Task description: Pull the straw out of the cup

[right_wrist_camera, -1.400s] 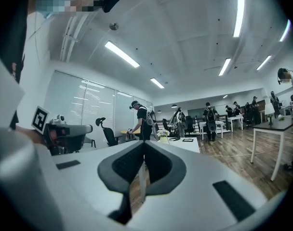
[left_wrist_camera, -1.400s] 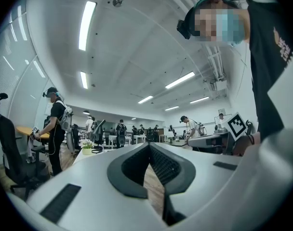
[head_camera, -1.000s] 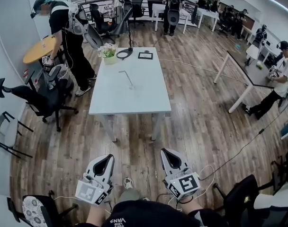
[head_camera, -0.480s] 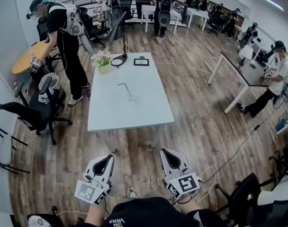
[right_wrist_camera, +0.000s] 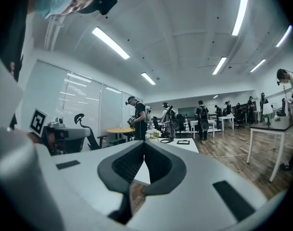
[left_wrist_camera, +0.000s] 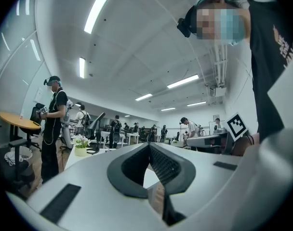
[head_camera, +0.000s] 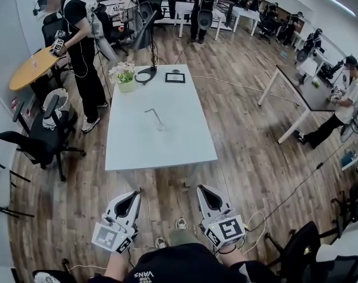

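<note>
Here, held low at six o'clock and level, the left gripper and right gripper point toward twelve. Each pair of jaws is pressed together, holding nothing. The straw lies on the table at twelve.

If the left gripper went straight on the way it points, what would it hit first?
Likely the near edge of the white table, only floor between; the left gripper might instead skim over the tabletop, as its height is unclear.
</note>
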A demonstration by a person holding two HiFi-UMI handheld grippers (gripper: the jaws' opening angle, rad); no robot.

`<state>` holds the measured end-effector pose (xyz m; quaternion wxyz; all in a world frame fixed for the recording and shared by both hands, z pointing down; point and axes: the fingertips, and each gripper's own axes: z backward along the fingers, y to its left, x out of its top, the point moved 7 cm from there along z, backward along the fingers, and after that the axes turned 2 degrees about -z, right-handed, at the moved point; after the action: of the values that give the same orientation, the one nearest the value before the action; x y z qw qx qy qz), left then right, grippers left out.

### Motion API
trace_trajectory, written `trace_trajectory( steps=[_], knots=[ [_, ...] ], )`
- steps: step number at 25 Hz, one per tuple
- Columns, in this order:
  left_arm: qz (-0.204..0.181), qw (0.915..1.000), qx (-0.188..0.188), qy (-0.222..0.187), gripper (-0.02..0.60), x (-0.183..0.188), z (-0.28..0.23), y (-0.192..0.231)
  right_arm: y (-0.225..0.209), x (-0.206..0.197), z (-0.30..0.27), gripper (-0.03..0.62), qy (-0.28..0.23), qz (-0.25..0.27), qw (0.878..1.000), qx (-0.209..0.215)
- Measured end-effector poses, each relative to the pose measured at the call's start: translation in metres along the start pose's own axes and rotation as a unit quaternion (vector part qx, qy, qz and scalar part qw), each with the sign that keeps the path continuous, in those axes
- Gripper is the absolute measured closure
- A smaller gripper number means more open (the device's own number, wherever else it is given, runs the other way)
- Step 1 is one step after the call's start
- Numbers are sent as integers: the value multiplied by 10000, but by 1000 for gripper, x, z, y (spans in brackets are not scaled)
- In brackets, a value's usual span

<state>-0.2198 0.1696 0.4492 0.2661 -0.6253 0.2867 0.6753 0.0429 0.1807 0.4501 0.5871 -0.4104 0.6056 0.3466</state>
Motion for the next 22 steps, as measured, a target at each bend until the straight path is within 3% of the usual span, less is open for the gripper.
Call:
trace_trajectory(
  steps=[13,22],
  knots=[
    [-22,9999,124,-12,571,1,-94,30,-73,14,-69,577,-63,58,9997,243],
    [-130,9989,454,-28,572,0,-146,29,-129,15,-97,577,-89,24,9982,598]
  ],
)
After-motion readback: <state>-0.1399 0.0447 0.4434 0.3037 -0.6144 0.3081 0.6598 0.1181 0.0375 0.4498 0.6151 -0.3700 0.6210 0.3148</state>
